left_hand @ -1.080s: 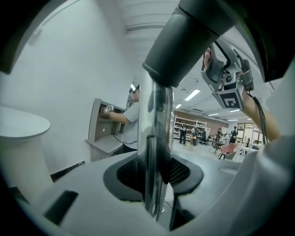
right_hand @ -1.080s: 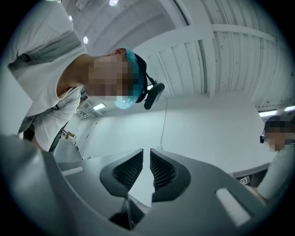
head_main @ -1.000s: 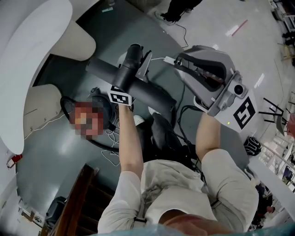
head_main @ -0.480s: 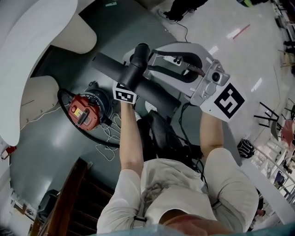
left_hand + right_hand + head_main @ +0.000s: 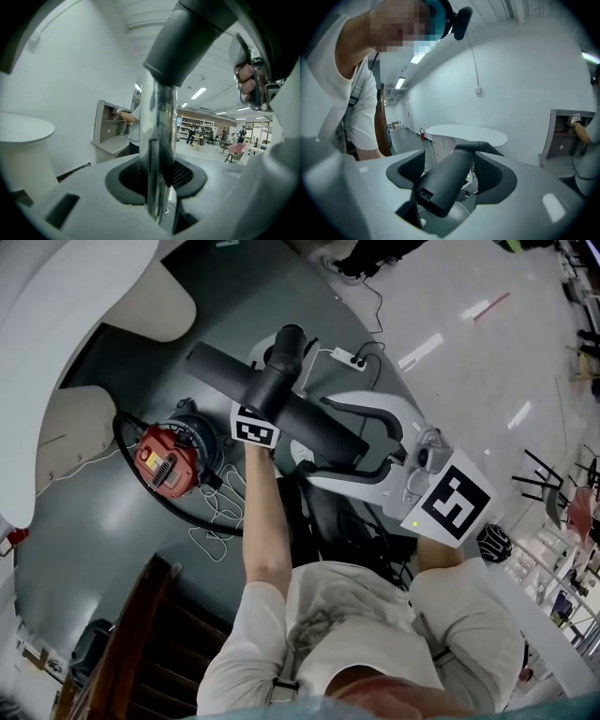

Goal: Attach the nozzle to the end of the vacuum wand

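Low at the left in the head view sits the red vacuum body (image 5: 167, 461), with a black hose (image 5: 187, 519) curving round it. It sits just where it did half a second ago.

The left hand-held gripper (image 5: 157, 180) is clenched on the vacuum wand (image 5: 158, 140). The shiny tube stands upright between the two dark pads, and a dark grey collar sits on it higher up. In the head view this gripper's marker cube (image 5: 255, 425) has hardly shifted over the last second.

The change is further right. The right hand-held gripper (image 5: 452, 171) was high at the upper right a second ago. Half a second ago it had swung in level with the top of the dark tubes. It now sits lower and closer to the person's chest, with its marker cube (image 5: 457, 502) just above the right forearm. A long dark tube crosses in front of its white frame (I cannot tell from this view whether they touch).

That gripper's jaws grasp the dark nozzle (image 5: 440, 187) at its middle. The wide end with the small catch faces the camera. The tapered tip points away toward a round white surface (image 5: 466, 133). The nozzle is not yet joined to the wand.
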`<state>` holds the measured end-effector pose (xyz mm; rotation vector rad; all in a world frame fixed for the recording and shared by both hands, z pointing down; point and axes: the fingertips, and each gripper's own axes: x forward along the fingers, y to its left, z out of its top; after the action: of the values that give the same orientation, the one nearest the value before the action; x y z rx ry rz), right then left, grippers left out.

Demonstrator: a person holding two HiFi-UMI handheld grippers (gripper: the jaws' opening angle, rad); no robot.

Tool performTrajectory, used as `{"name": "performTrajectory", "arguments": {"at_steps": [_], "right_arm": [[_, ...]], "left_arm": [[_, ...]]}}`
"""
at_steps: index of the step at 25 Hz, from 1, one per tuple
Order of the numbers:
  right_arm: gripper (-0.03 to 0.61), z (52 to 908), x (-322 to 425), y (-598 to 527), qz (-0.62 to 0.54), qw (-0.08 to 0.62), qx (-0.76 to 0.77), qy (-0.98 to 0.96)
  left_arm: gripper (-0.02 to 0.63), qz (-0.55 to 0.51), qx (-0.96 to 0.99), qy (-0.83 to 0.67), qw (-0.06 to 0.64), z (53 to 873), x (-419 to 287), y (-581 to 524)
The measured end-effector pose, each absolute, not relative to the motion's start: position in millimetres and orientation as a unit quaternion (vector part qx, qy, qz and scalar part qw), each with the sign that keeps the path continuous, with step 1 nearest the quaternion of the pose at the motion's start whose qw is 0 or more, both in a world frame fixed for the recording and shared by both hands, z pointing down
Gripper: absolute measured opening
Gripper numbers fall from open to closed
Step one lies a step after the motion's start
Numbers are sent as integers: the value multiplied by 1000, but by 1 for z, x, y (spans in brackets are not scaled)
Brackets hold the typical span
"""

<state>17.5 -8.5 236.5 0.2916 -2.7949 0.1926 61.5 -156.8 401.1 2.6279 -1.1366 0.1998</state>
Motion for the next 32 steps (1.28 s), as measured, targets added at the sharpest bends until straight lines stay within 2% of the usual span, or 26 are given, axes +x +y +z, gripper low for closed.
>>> {"name": "performTrajectory", "arguments": {"at_steps": [6, 11, 13, 16, 20, 26, 32], "right_arm": [[351, 257, 25, 9, 71, 250, 112, -959], [359, 261, 29, 22, 64, 258, 135, -955], [344, 260, 32, 22, 55, 247, 157, -955], [289, 261, 33, 24, 52, 226, 178, -956], [271, 263, 34, 25, 53, 221, 189, -955], [253, 230, 44, 10, 120, 117, 207, -964], [244, 223, 55, 7, 163, 71, 199, -964]], "left_arm": [[124, 71, 903, -402, 132, 399, 66, -150], [124, 65, 900, -407, 145, 409, 67, -142], [124, 63, 897, -410, 152, 414, 65, -140], [124, 66, 895, -416, 148, 415, 61, -139], [124, 73, 895, -419, 131, 407, 59, -140], [124, 75, 898, -414, 130, 400, 67, -138], [124, 75, 899, -412, 129, 402, 64, -136]]}}
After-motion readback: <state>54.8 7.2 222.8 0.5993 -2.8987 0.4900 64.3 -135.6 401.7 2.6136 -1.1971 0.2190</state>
